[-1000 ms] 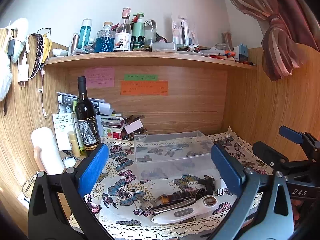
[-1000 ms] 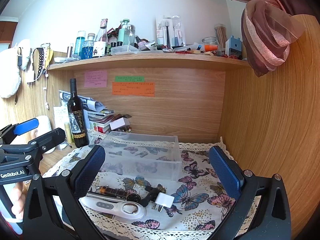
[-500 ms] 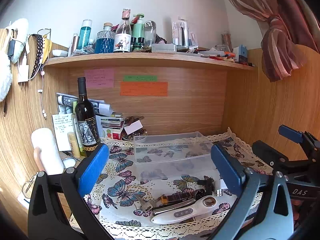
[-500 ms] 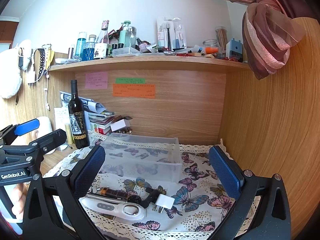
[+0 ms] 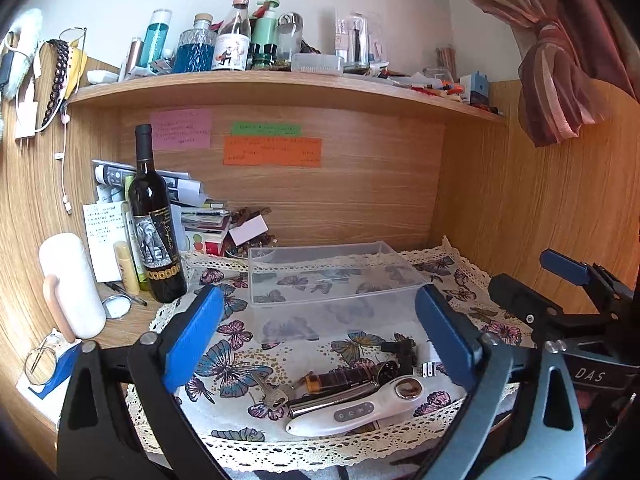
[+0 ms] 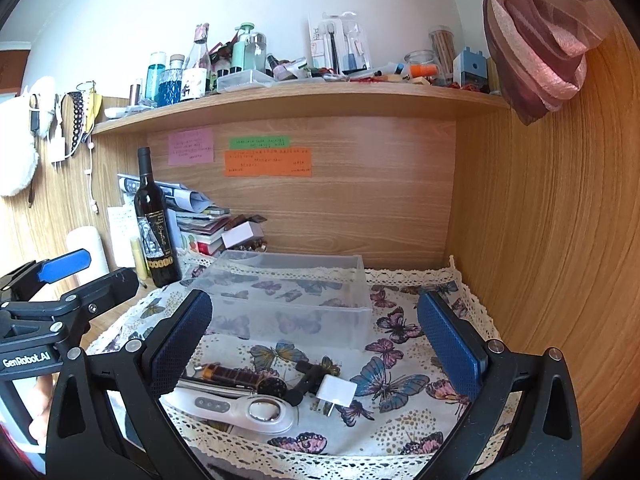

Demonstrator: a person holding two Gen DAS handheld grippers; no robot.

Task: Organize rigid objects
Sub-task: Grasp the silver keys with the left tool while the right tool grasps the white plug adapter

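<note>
— Butterflies everywhere: from the left wrist view we see the patterned cloth (image 5: 224, 364) under our left gripper (image 5: 320, 344), which is spread wide and holds nothing.

— And the clutter?

— At 6 o'clock, between the blue pads: a white handheld device (image 5: 360, 408), a key (image 5: 274, 396), an amber tube (image 5: 344, 378) and a black part (image 5: 402, 352), bunched together. The clear bin (image 5: 332, 280) sits at 12 o'clock beyond them; a wine bottle (image 5: 154, 224) stands at 10.

— The right wrist view?

— Our right gripper (image 6: 316, 340) is also released, gripping nothing. The same pile lies at 7 o'clock, a white plug (image 6: 336, 392) beside it, the bin just behind.
</note>
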